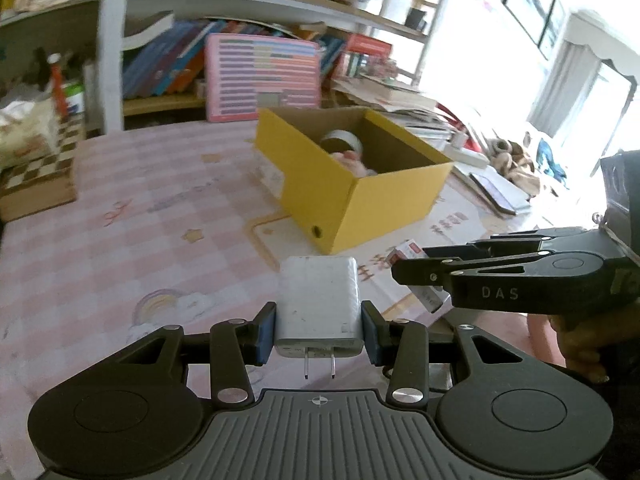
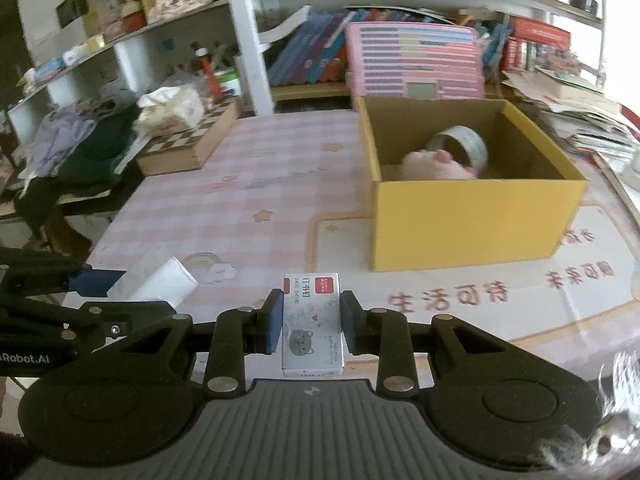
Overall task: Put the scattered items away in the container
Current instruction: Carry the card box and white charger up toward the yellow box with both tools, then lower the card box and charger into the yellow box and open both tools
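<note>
Between left jaws, charger (image 1: 318,304), prongs camera-ward

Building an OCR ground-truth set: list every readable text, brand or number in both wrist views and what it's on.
"DAS": side of the right gripper.
"Robot.AI", start cut off: left gripper body.
"订书钉": small staple box in the right gripper; its other print is too small.
"生活可待": table mat, upside down to the camera.
White charger: no readable print.
Book spines and the pink chart on the shelf: blurred.
</note>
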The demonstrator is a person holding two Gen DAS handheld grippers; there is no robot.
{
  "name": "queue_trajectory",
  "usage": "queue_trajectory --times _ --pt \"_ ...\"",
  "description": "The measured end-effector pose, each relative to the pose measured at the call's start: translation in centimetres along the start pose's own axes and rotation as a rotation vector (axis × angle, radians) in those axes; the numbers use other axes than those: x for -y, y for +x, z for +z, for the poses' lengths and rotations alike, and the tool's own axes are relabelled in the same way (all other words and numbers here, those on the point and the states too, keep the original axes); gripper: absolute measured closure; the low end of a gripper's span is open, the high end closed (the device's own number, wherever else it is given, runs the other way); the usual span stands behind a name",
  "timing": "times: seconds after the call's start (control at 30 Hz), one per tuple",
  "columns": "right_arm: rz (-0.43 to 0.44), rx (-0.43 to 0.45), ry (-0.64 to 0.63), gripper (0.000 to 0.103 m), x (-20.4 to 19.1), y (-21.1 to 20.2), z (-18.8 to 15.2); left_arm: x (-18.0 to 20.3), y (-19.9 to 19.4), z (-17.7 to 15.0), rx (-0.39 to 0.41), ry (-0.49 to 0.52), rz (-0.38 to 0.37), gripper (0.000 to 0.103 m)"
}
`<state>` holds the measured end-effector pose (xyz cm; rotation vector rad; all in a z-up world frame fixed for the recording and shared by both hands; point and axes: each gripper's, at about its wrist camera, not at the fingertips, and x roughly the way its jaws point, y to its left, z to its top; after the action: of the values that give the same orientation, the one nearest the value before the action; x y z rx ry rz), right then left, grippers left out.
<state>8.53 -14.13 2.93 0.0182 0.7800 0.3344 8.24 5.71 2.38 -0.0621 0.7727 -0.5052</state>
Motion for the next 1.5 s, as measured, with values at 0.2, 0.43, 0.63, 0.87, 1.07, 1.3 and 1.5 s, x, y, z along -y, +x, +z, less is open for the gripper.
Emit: queue_trajectory --times 0.2,0.43,0.63,0.87,1.07,1.3,1.5 --pt "-0.065 0.002 0.067 0.075 3.5 -1.2 -0.4 2.7 2.8 1.2 -0.035 0.064 -0.076 0.061" --pt "-0.121 0.002 0.125 0.075 7.5 -2.1 -0.8 5.5 5.8 2.7 -0.067 0.119 -0.14 0.061" --pt "-0.147 -0.006 0.146 0.075 10.4 -2.1 -0.5 7.1 8.1 4.2 -0.077 0.132 -0.164 0.061" --pt "-0.167 -0.015 0.152 0.075 13.8 -1.6 0.5 9.0 11.1 5.9 -0.082 0.143 -0.185 0.061" --pt "-0.155 0.029 0.13 0.075 16.4 -1.1 3.0 10.1 12.9 9.0 -0.02 0.16 -0.181 0.061" --pt "-0.11 0.108 0.049 0.075 18.7 -0.1 7.7 10.3 14.7 13.0 0.084 0.154 -0.101 0.061" --pt "-0.046 0.129 -0.023 0.075 20.3 3.0 11.7 9.1 17.2 15.0 0.109 0.119 0.029 0.061"
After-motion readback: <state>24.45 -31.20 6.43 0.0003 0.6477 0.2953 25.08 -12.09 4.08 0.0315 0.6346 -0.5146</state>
